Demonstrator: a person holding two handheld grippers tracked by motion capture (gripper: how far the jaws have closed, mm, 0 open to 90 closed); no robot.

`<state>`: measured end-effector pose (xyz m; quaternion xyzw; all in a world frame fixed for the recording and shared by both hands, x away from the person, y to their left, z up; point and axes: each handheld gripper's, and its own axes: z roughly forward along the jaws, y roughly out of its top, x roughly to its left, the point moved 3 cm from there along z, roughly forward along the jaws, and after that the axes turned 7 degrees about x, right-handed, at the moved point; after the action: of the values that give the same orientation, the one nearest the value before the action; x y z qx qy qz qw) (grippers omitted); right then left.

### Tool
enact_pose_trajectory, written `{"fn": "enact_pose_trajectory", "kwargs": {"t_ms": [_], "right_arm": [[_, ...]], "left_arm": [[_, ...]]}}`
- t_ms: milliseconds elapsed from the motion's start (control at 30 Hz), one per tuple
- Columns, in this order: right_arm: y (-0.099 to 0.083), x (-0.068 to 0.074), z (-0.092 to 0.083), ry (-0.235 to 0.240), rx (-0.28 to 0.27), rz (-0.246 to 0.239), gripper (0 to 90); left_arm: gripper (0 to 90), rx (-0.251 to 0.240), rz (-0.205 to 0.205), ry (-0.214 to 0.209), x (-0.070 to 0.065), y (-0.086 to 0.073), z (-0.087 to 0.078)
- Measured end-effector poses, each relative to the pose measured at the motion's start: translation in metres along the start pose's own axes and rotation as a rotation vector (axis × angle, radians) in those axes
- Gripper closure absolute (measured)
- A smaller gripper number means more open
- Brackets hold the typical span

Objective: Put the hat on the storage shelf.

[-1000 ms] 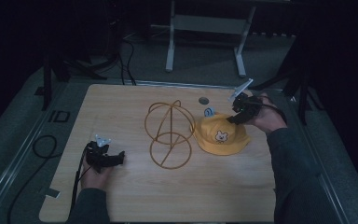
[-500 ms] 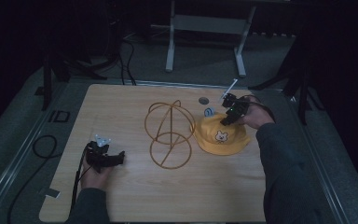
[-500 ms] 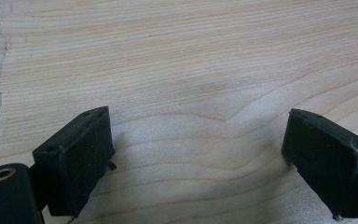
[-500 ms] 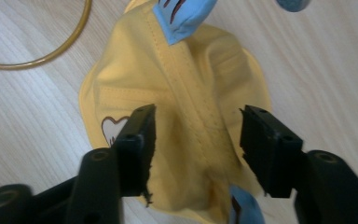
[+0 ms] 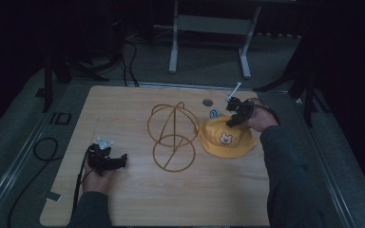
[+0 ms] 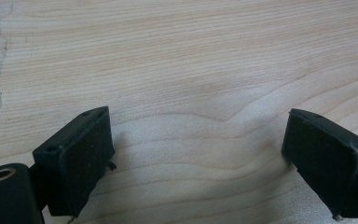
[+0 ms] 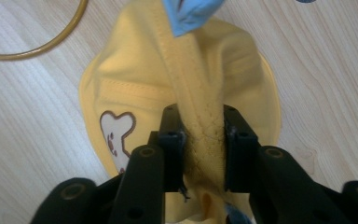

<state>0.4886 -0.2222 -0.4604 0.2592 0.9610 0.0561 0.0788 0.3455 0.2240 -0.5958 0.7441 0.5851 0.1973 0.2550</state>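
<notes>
A yellow cloth hat point(image 5: 225, 142) with a bear patch lies on the wooden table point(image 5: 123, 204), right of a gold wire stand point(image 5: 173, 136). My right gripper point(image 5: 231, 121) comes down on the hat's far side. In the right gripper view its jaws have just been closing and are shut on a raised fold of the hat point(image 7: 135, 70), pinched at the gripper point(image 7: 200, 116). A blue piece point(image 7: 191, 14) sits at the hat's far edge. My left gripper point(image 5: 119, 160) rests low at the table's left, open over bare wood point(image 6: 198, 135).
A small grey disc point(image 5: 207, 102) lies behind the hat, near the blue piece point(image 5: 214, 113). An arc of the wire stand point(image 7: 42, 49) curves past the hat. Cables trail off the table's left edge. A metal frame stands on the floor beyond.
My right hand came down and a little left onto the hat's crown, and its jaws closed on a fold of the fabric. The left hand stayed put.
</notes>
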Motion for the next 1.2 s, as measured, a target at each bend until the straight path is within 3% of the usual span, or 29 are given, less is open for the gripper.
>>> {"fn": "enact_pose_trajectory", "kwargs": {"t_ms": [167,400,700,1200], "right_arm": [[-0.002,0.0,-0.006,-0.006,0.003,-0.005,75.3],[-0.005,0.004,-0.036,-0.034,-0.025,-0.006,75.9],[-0.003,0.016,-0.07,-0.071,-0.048,-0.06,75.9],[-0.015,0.025,-0.087,-0.066,-0.067,-0.082,76.0]], "left_arm": [[8.6,0.001,0.001,0.0,0.0,0.0,0.0],[8.6,-0.001,-0.001,0.0,0.0,0.0,0.0],[8.7,-0.003,-0.001,0.001,0.0,0.0,0.0],[8.7,0.0,0.001,0.001,0.0,0.0,0.0]]}}
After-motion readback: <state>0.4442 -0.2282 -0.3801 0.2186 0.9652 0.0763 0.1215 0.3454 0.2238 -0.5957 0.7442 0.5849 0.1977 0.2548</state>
